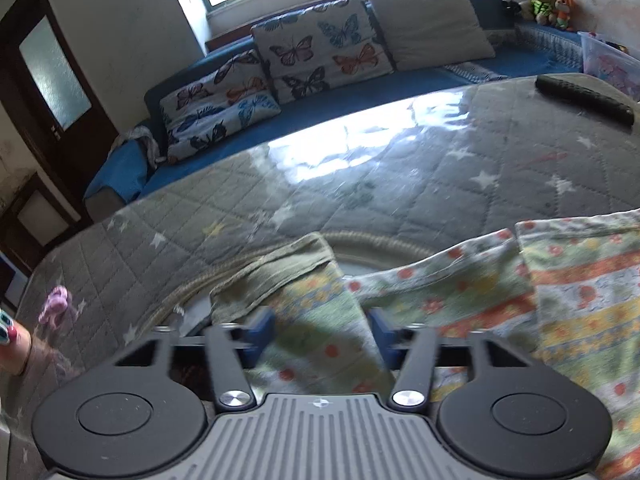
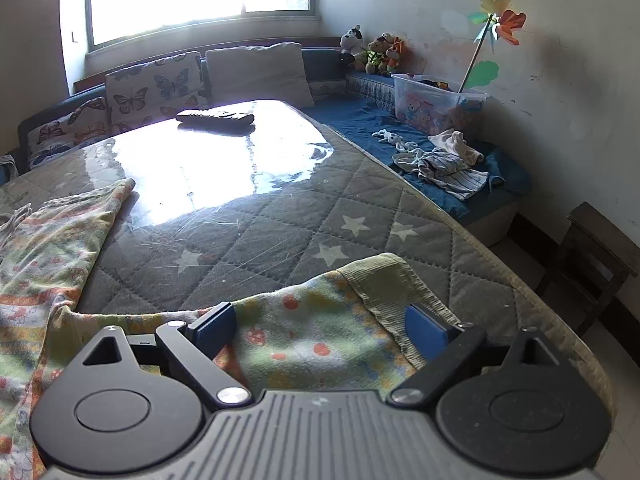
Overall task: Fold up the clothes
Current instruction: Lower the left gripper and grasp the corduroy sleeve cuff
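Right now, from the left wrist view, the left gripper (image 1: 320, 334) hangs low over a floral baby garment (image 1: 520, 292) spread on the table (image 1: 400, 184), whose grey star-quilted cover lies under glossy clear plastic. Its jaws stand apart with a ribbed green cuff (image 1: 276, 276) and its sleeve lying between the blue pads (image 1: 260, 334); I cannot tell whether the pads actually pinch the cloth. The rest of the garment runs off toward three o'clock. A black remote control (image 1: 584, 98) rests near the table's far edge at about one o'clock, butterfly cushions (image 1: 304, 52) line the blue sofa (image 1: 340, 98) at twelve, and stuffed toys (image 1: 548, 6) sit in the corner.

Over in the right wrist view, the right gripper (image 2: 320, 326) has its jaws wide apart, straddling another printed sleeve with a green ribbed cuff (image 2: 384, 284), gripping nothing that I can make out. The body of the garment spreads toward nine o'clock. A plastic storage bin (image 2: 436, 100) and loose laundry (image 2: 444, 164) lie on the sofa at two o'clock, with a paper pinwheel (image 2: 500, 20) above them.
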Available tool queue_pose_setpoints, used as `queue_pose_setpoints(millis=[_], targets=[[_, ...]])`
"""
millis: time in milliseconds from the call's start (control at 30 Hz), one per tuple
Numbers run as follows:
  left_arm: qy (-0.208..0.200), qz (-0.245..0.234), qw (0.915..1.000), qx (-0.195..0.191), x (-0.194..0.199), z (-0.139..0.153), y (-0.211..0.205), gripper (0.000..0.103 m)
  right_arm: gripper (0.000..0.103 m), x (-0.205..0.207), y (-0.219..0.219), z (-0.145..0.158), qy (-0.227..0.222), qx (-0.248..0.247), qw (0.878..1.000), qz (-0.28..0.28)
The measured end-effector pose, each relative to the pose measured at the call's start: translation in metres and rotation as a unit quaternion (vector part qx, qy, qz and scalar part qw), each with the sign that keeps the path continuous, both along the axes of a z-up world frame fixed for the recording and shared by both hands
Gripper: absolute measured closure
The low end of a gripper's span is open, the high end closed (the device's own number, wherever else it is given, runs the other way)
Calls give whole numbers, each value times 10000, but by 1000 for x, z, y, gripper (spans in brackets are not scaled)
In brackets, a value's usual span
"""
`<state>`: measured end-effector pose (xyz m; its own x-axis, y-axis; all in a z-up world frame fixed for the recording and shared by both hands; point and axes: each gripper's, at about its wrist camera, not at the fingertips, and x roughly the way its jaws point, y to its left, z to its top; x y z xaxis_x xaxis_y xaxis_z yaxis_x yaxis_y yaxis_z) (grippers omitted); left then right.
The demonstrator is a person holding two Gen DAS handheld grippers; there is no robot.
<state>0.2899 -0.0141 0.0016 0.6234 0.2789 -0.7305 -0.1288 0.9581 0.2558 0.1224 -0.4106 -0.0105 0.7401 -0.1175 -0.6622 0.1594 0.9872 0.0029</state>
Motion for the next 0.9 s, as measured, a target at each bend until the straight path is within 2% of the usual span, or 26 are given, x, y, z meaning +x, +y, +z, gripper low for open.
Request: queue_pose_setpoints(millis=[67, 167, 433, 567, 667, 833, 867, 900], targets=[[-87, 65, 9997, -207, -11, 5, 14, 89, 9, 0, 0, 0, -6, -2, 10000, 5], [-394, 232, 9986, -283, -34, 23, 35, 97, 8, 0, 0, -1, -18, -4, 10000, 1], [-1198, 825, 9880, -518, -125, 72, 101, 100, 8, 0, 4, -1, -30, -38, 10000, -62], [-1224, 1153, 9832, -709, -170, 75, 135, 100, 9, 0, 4, -1, -19, -42, 10000, -84], [-1173, 1176, 9813, -969, -186, 70, 149, 100, 8, 0, 5, 0, -7, -46, 9999, -102], [-1004, 975, 9811, -1338, -169, 51, 149, 95, 8, 1, 5, 0, 8, -52, 9999, -143], [-1004, 922, 9812, -1367, -164, 47, 148, 87, 8, 1, 5, 0, 11, -54, 9999, -143], [-1005, 886, 9814, -1372, -158, 43, 146, 71, 8, 1, 6, 0, 15, -55, 9999, -144]])
